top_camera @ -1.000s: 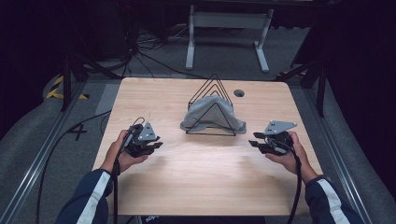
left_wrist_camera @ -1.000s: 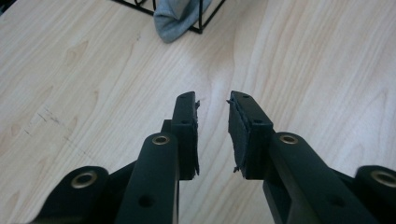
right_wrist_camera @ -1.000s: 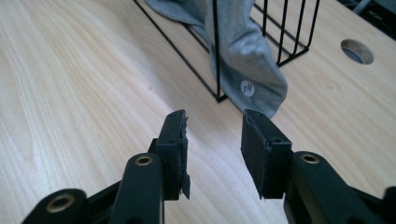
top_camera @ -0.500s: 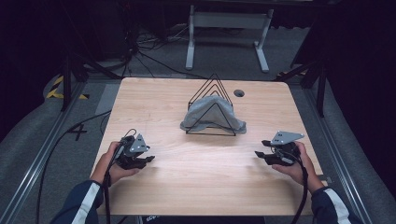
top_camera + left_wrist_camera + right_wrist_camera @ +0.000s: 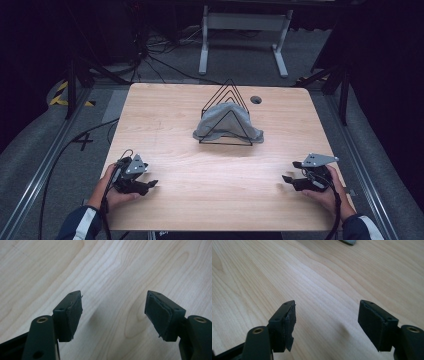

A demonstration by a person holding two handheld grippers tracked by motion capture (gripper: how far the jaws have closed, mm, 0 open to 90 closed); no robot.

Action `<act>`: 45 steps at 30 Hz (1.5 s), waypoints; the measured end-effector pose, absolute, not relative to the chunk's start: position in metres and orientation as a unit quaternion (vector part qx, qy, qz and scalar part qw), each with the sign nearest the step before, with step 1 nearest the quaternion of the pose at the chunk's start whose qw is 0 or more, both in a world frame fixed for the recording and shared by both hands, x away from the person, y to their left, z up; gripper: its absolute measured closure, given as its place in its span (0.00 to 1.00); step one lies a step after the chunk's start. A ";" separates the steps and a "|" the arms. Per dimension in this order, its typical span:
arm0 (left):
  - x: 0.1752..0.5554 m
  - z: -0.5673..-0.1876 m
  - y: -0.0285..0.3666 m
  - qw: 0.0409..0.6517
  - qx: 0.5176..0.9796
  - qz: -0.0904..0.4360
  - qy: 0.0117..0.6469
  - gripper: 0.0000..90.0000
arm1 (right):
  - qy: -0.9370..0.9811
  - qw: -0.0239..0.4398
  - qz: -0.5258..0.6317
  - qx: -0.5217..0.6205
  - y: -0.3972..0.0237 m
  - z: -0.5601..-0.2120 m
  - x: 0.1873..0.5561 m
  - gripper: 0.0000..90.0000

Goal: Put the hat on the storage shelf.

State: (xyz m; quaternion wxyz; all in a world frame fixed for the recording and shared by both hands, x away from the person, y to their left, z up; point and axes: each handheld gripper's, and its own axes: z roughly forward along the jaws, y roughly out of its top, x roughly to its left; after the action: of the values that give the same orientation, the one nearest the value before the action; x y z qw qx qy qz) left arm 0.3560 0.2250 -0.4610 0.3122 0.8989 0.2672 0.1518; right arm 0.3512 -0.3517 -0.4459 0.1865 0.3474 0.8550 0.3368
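Jaws of left gripper [image 5: 150,184] and right gripper [image 5: 286,179] wide apart, just been opening, nothing between. Both low over bare table [image 5: 210,170], well apart from grey cloth [image 5: 227,125] on wire rack [image 5: 226,88].

The grey cloth [image 5: 227,125] is covering the lower back wires of the black wire rack [image 5: 226,114], and its folds are too small to make out. In the right gripper view the top edge is cropping the cloth [image 5: 348,241] to a sliver. The bottom edge is cutting both forearms off.
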 end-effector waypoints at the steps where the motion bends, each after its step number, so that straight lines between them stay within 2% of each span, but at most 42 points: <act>1: 0.354 -0.463 0.228 0.316 0.898 0.146 0.268 0.34 | 0.853 0.186 0.339 0.351 -0.353 -0.447 0.349 0.33; 8: 0.349 -0.475 0.239 0.346 0.885 0.116 0.291 0.29 | 0.837 0.184 0.348 0.381 -0.368 -0.461 0.336 0.30; 14: 0.346 -0.482 0.241 0.374 0.868 0.121 0.305 0.21 | 0.818 0.197 0.359 0.404 -0.375 -0.468 0.328 0.26; 45: 0.347 -0.482 0.241 0.367 0.868 0.127 0.310 0.17 | 0.810 0.202 0.354 0.421 -0.376 -0.468 0.328 0.24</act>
State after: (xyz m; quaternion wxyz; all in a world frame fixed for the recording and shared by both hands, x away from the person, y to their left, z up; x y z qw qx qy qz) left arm 0.3468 0.2408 -0.4822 0.3673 0.8678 0.3096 0.1266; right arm 0.3280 -0.3762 -0.4677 0.2018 0.4206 0.8105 0.3543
